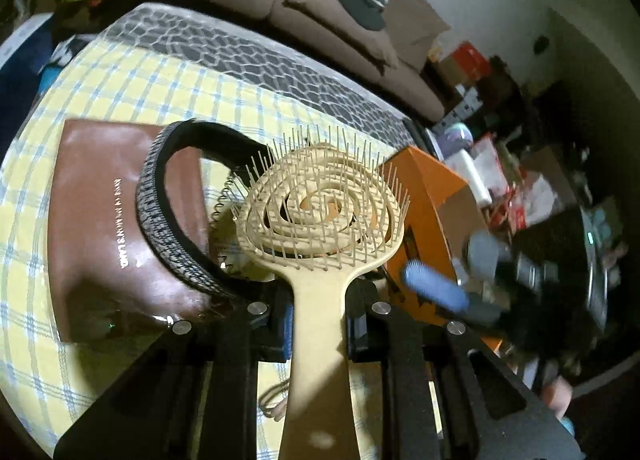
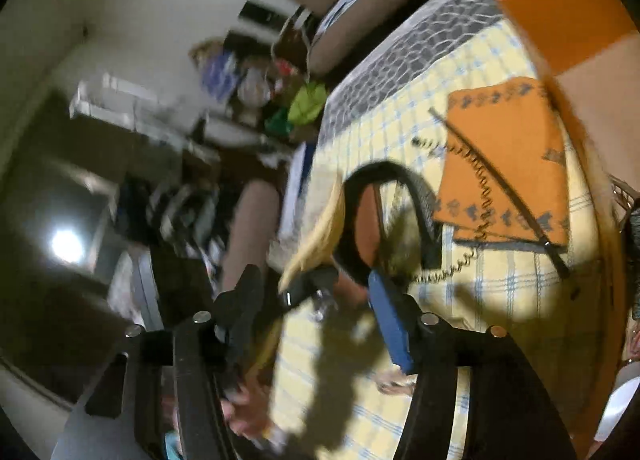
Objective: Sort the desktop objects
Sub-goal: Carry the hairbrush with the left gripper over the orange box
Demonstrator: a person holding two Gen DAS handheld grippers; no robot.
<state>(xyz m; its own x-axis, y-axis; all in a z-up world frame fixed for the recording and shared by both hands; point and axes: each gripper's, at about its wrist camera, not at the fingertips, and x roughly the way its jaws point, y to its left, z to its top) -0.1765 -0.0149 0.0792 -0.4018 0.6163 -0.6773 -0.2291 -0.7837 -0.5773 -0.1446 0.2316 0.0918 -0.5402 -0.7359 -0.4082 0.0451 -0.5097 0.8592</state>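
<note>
L gripper (image 1: 316, 324) is pinching the cream hairbrush (image 1: 320, 208) by its handle, head up and tilted forward over the yellow checked tablecloth (image 1: 132, 96). R gripper (image 2: 320, 320) is standing spread w/ nothing between the pads, blurred, just off the table's edge.

Risks, as I'm reading it: the grip is sitting low on a slim handle, so the heavy head could be swinging or slipping if the wrist rolls fast. The black headband (image 1: 168, 220) is lying right under the bristles, half on the brown pouch (image 1: 100, 212) (bristles could be snagging it). The orange box (image 1: 428, 196) is standing close on the brush's right, w/ a coiled wire (image 2: 460, 264) nearby.

Open room: the cloth's near-left part and the far grey strip (image 1: 240, 56) are looking free; the table edge on the R is dropping off to floor clutter.
</note>
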